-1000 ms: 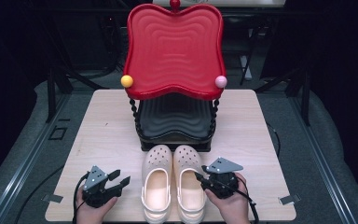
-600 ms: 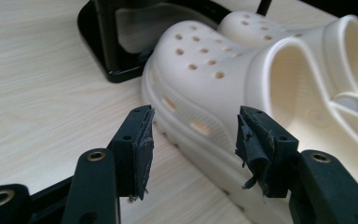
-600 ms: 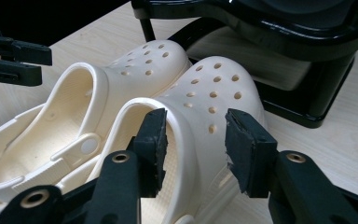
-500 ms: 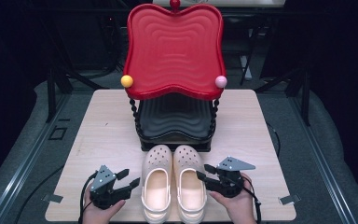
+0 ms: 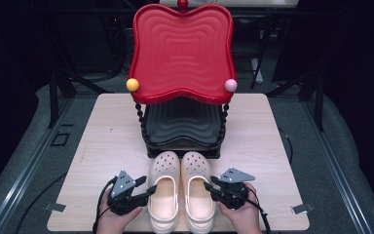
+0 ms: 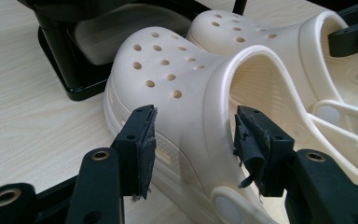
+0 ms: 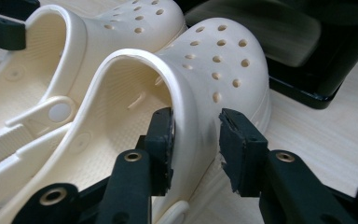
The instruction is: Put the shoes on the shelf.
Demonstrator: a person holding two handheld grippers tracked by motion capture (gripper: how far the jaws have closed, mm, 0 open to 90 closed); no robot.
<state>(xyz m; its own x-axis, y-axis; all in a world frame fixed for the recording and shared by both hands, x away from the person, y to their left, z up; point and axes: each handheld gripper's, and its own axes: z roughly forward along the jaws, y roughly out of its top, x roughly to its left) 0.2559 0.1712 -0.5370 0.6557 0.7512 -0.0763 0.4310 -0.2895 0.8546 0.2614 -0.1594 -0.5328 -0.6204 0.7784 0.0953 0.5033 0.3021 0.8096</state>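
Note:
Two cream perforated clogs lie side by side, toes away from me, at the table's front middle: the left clog (image 5: 164,190) (image 6: 177,93) and the right clog (image 5: 197,190) (image 7: 214,70). My left gripper (image 5: 148,185) (image 6: 198,135) is open. Its jaws have just been closing and straddle the left clog's outer side wall, one pad (image 6: 144,140) outside and the other by the opening's rim. My right gripper (image 5: 209,188) (image 7: 193,140) is open too, its jaws just closing around the right clog's outer wall. Its inner pad (image 7: 164,140) lies against the wall, and a gap shows at the outer one.
Just behind the clogs' toes stands a two-tier rack: a red wavy tray (image 5: 182,48) above a black tray (image 5: 182,124), on beaded posts with a yellow ball (image 5: 132,85) and a pink ball (image 5: 231,85). The pale wooden table (image 5: 102,146) has bare room on both sides.
My left gripper has moved right, up to the left clog, and its jaws now straddle the side wall. The right gripper has hardly moved, and its jaws have narrowed on the right clog's wall.

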